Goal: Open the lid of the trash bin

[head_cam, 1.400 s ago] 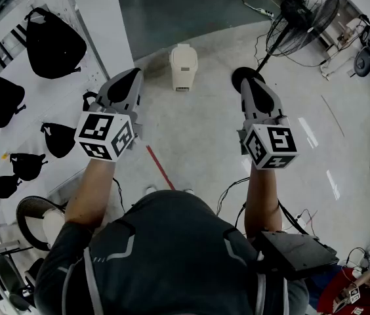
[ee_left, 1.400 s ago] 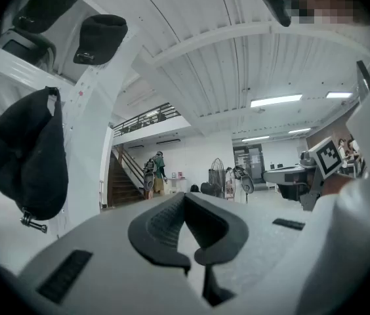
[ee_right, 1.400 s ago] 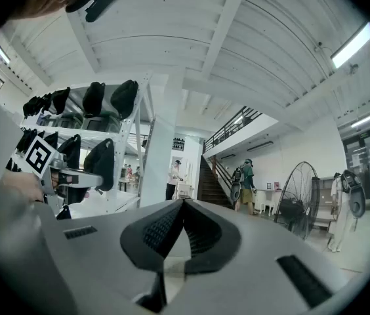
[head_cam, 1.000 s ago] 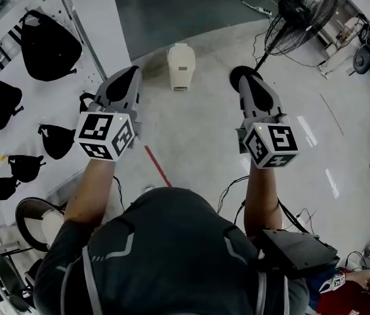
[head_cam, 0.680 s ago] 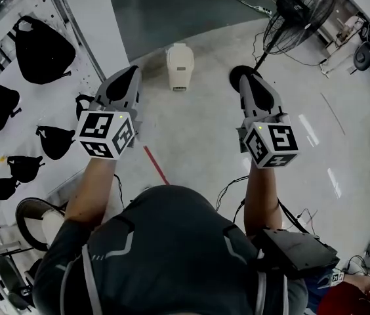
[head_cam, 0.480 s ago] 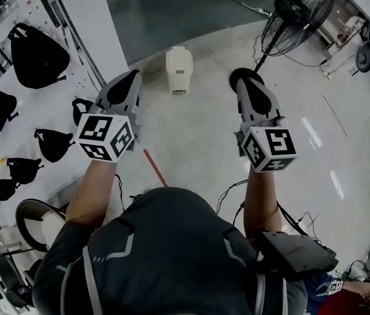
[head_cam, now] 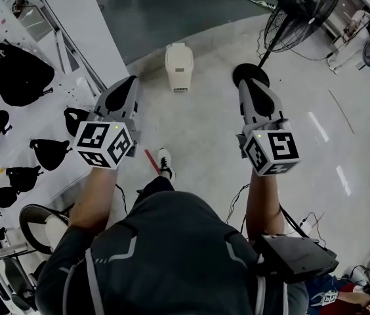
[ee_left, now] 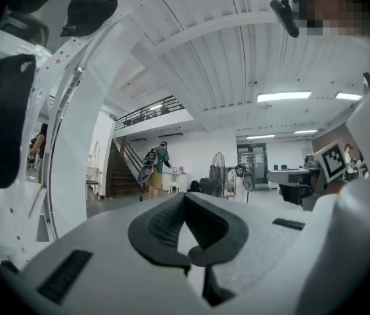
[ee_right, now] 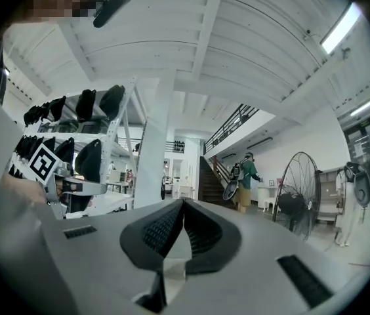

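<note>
Bin [head_cam: 180,79] stands lidded on the floor [head_cam: 205,130] ahead, well apart from our left tongs [head_cam: 127,84] and right tongs [head_cam: 249,87], both closed and empty. We should step close first, then catch the lid's [head_cam: 179,56] front edge.

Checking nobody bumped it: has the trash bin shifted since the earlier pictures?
No. The trash bin keeps its place on the floor, left of the fan base.

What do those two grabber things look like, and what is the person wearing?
The left gripper and right gripper are smooth, light grey shells that narrow to a point, with ridged black pads inside. Each carries a white cube with black square markers at its back. The person wears a dark grey short-sleeved shirt with pale angular lines.
</note>
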Available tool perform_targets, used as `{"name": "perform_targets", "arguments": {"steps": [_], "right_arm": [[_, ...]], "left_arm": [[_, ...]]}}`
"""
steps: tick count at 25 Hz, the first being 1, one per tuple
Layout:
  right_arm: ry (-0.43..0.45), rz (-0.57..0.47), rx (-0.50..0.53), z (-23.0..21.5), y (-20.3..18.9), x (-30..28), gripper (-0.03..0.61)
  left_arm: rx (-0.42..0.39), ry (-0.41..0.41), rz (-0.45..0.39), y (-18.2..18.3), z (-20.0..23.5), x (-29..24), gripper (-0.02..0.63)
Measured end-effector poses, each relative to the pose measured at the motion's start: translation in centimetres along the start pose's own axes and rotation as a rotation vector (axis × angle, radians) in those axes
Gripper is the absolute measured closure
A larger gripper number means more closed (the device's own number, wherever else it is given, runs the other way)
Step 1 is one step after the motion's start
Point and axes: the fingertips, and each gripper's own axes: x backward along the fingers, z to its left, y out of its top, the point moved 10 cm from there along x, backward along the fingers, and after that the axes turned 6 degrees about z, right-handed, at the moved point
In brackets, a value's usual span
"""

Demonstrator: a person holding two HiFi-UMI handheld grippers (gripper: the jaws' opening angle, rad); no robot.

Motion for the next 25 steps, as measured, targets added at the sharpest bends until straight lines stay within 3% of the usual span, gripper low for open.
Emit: {"name": "perform_targets", "arguments": {"steps": [9,14,25], "right_arm": [[-0.035,0.042,0.028,-3.1,0.6,-9.7,0.552],[-0.025,0.053,0.033,-5.4,1.9,-16.0,0.552],[0.019,0.069,0.051,-4.9,2.0,-27.6,0.552]], "left_arm": [[-0.016,-0.019,-0.033,1.8,7.1,-10.1,0.606],[-0.006,-0.018,-0.006,3.7,10.7,-15.6,0.606],[0.064,-0.013,0.019,3.3,18.8,-22.2,0.604]]}}
